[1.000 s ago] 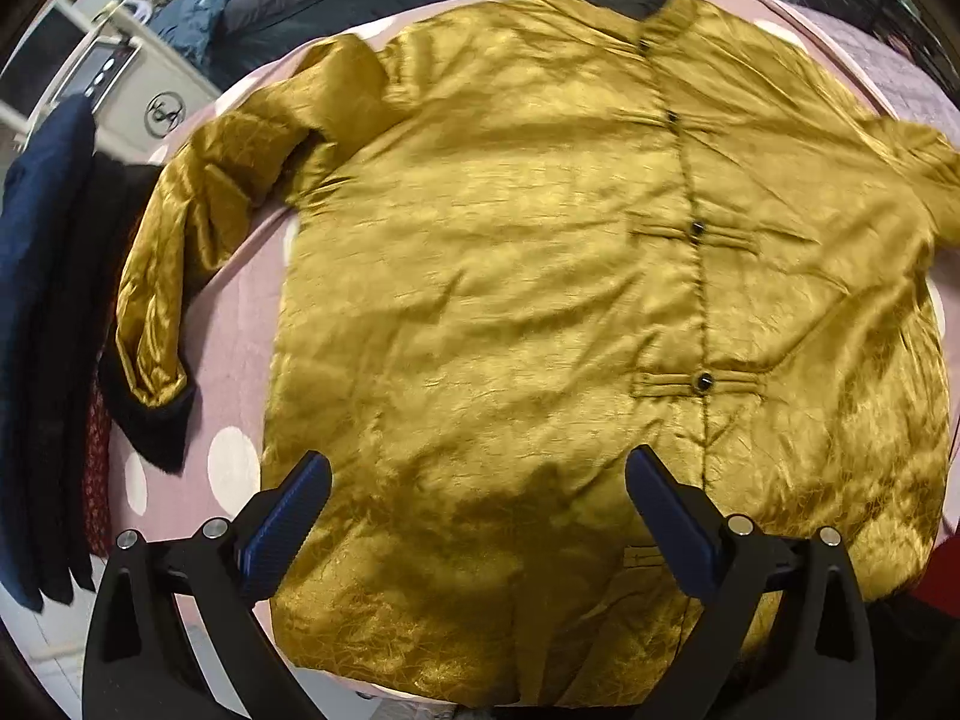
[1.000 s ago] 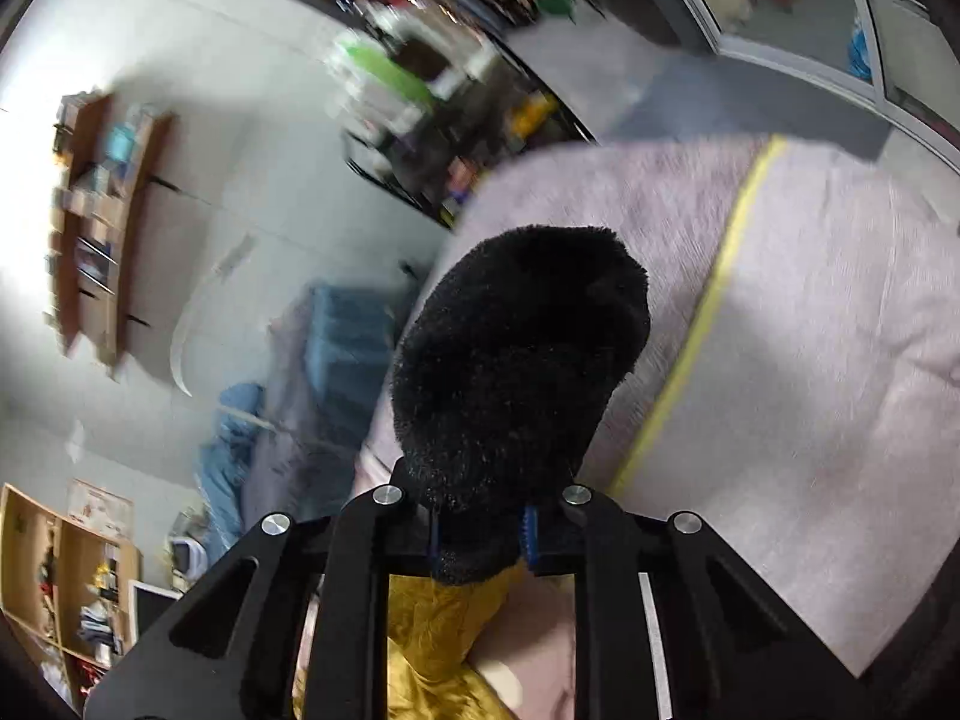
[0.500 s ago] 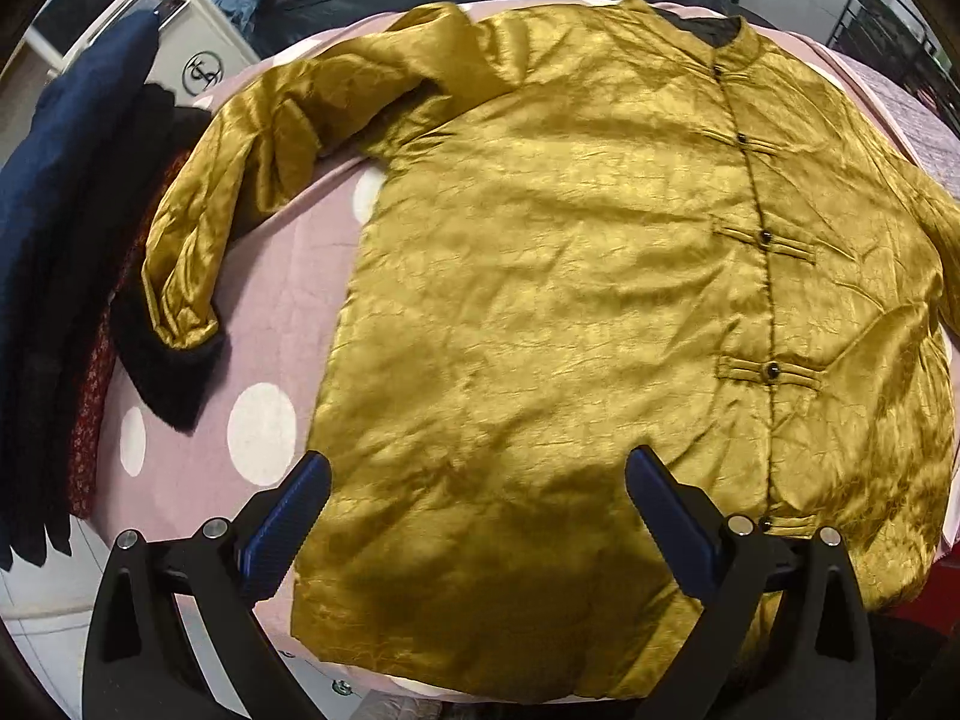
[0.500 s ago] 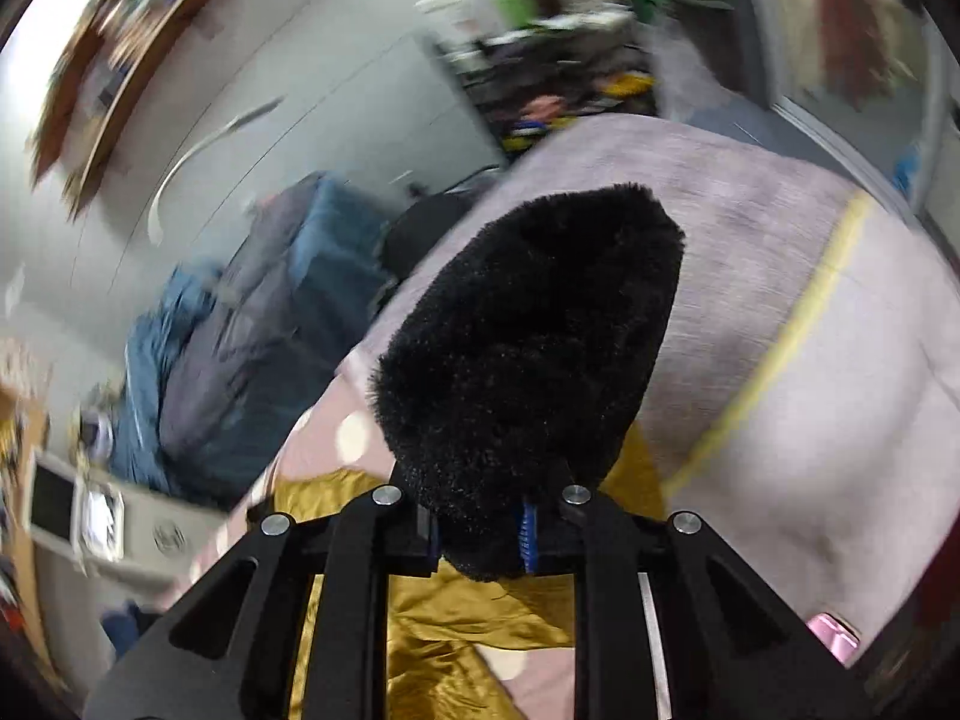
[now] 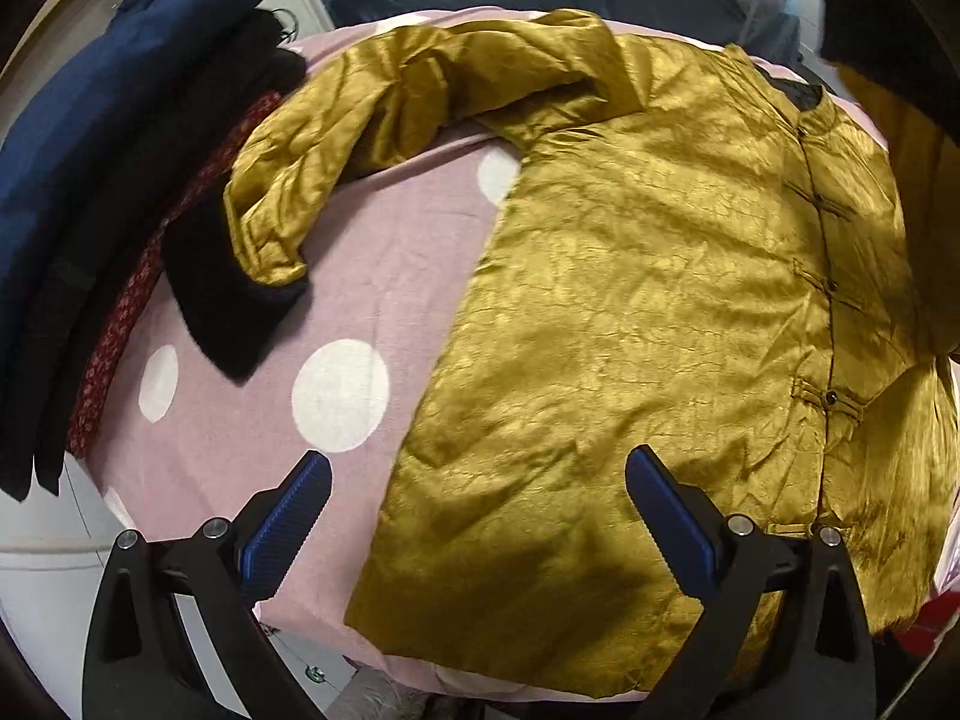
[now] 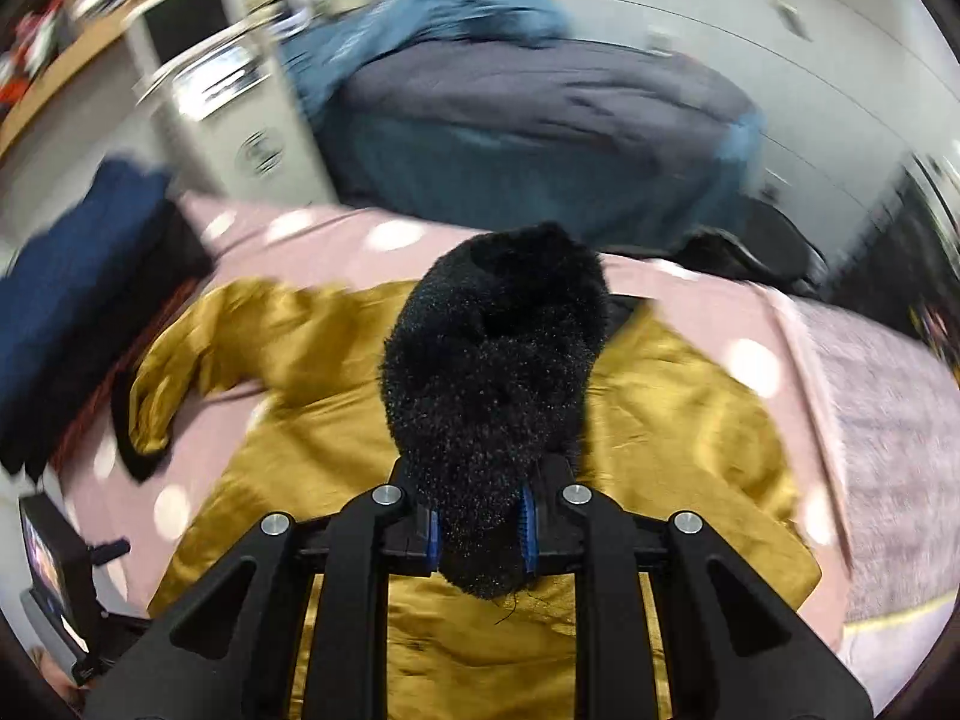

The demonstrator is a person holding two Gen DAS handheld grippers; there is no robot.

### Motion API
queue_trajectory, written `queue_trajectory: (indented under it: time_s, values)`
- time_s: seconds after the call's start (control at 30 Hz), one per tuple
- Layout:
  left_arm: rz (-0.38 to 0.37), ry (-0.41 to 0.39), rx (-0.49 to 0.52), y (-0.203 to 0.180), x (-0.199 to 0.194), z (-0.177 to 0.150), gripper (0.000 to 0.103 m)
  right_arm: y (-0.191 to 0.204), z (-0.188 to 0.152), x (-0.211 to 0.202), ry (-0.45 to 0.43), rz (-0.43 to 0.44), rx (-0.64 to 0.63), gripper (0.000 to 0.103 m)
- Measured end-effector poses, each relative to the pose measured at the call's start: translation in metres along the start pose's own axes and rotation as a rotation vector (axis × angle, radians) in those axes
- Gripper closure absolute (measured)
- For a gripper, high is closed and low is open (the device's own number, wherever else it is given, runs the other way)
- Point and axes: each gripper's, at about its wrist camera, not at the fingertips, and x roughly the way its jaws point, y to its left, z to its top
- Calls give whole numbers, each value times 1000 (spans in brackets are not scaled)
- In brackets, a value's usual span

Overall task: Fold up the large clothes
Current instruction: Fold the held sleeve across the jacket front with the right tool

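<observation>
A gold satin jacket (image 5: 648, 312) with black knot buttons lies face up on a pink polka-dot bed (image 5: 360, 324). Its left sleeve (image 5: 336, 138) is bent, with a black furry cuff (image 5: 234, 306) near the bed's left side. My left gripper (image 5: 474, 516) is open and empty above the jacket's lower left hem. My right gripper (image 6: 480, 531) is shut on the other black furry cuff (image 6: 498, 372) and holds that sleeve lifted over the jacket body (image 6: 678, 456). The lifted sleeve also shows at the right edge of the left wrist view (image 5: 918, 192).
Dark blue, black and red patterned clothes (image 5: 90, 192) are stacked at the bed's left edge. A blue-grey duvet (image 6: 540, 120) lies behind the bed. A white cabinet (image 6: 240, 114) stands at the back left. A grey-lilac blanket (image 6: 888, 408) covers the right side.
My right gripper has swung round with the furry cuff, from facing the room to over the jacket. My left gripper has shifted left, towards the jacket's left hem.
</observation>
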Motion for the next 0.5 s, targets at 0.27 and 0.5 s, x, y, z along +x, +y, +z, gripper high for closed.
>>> queue_trajectory:
  time_s: [0.27,0.5]
  values:
    - [-28,-5,-123,32,2,9,7,104,-23,59,107,42,-251,63]
    - [-67,-18,-101,20,6,35,7,44,-39,81,223,77,-75,40]
